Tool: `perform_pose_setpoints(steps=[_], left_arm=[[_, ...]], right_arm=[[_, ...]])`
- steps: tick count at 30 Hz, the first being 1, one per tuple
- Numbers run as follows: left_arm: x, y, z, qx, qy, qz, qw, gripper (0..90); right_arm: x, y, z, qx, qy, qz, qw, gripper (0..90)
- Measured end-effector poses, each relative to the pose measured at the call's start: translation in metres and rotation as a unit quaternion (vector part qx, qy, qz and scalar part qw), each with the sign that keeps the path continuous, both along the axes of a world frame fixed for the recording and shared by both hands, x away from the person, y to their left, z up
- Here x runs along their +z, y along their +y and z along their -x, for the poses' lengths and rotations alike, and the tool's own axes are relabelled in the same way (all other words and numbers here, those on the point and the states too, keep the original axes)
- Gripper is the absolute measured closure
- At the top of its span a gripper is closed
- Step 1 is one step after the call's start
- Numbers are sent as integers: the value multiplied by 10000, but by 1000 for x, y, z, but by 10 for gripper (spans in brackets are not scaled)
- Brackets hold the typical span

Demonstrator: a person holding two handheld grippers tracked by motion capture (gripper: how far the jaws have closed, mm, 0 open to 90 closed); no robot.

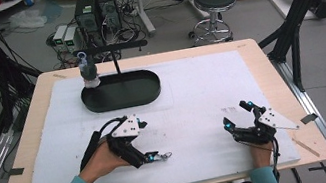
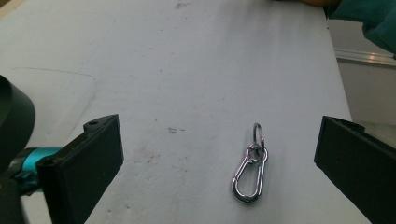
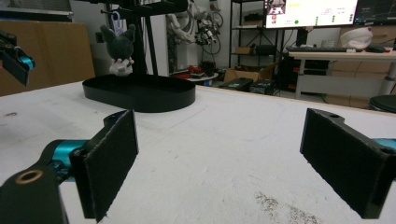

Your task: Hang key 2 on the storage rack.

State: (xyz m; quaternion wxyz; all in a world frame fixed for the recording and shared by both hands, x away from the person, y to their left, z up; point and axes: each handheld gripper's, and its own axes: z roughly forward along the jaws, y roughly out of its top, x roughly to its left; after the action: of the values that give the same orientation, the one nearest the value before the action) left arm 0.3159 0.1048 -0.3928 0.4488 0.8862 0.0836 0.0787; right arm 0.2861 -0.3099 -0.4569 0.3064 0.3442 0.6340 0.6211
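A silver carabiner (image 1: 165, 156) with a small key ring lies flat on the white table mat (image 1: 192, 96). My left gripper (image 1: 147, 140) is open, with its near jaw right beside the clip. In the left gripper view the carabiner (image 2: 250, 175) lies on the mat between the wide-open jaws of the left gripper (image 2: 219, 149), closer to the right one, touching neither. My right gripper (image 1: 237, 114) rests at the front right of the mat, open and holding nothing. In its own view the right gripper (image 3: 224, 154) has bare mat between the jaws.
A black oval tray (image 1: 151, 91) stands at the back left with a black stand rising from it. A small dark plush toy (image 1: 88, 75) hangs from the stand's arm over the tray's left end. From the right gripper view the tray (image 3: 140, 95) and plush toy (image 3: 121, 49) are far ahead.
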Motion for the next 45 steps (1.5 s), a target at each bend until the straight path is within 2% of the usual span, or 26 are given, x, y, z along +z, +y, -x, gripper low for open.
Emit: perform_pose_setpoints(steps=[5,11,14,17,22,25,26,28,30,34,37,41,45], left_arm=[[-4,-10,-1,-94,53,-228,9997,19],[-10,-22,-2,-285,152,-511,9982,26],[-11,-26,-2,-328,155,-599,9975,103],[-14,-29,-2,-357,226,-623,9972,102],[-16,-33,-3,-381,274,-795,9957,103],[-16,-34,-4,-458,350,-887,9944,135],[-17,-35,-4,-410,385,-844,9948,150],[-18,-36,-4,-419,403,-886,9944,161],[-19,-36,-4,-486,463,-999,9927,209],[-21,-39,-4,-467,537,-1096,9914,273],[-23,-40,-5,-554,640,-1211,9890,358],[-25,-43,-3,-579,709,-1339,9868,426],[-24,-46,-3,-582,792,-1353,9859,514]], right_arm=[[0,0,0,1,7,0,10000,107],[0,0,0,10,6,-18,10000,107],[0,0,0,18,10,-15,10000,107],[0,0,0,9,-9,-14,10000,107],[0,0,0,16,8,-23,10000,107],[0,0,0,17,2,-16,10000,107],[0,0,0,17,1,-18,10000,107],[0,0,0,17,-3,-13,10000,107],[0,0,0,11,-29,1,10000,107],[0,0,0,15,-2,-12,10000,107],[0,0,0,16,-7,-4,10000,107],[0,-1,0,15,-24,-1,10000,107],[0,-1,0,13,-27,-4,10000,107]])
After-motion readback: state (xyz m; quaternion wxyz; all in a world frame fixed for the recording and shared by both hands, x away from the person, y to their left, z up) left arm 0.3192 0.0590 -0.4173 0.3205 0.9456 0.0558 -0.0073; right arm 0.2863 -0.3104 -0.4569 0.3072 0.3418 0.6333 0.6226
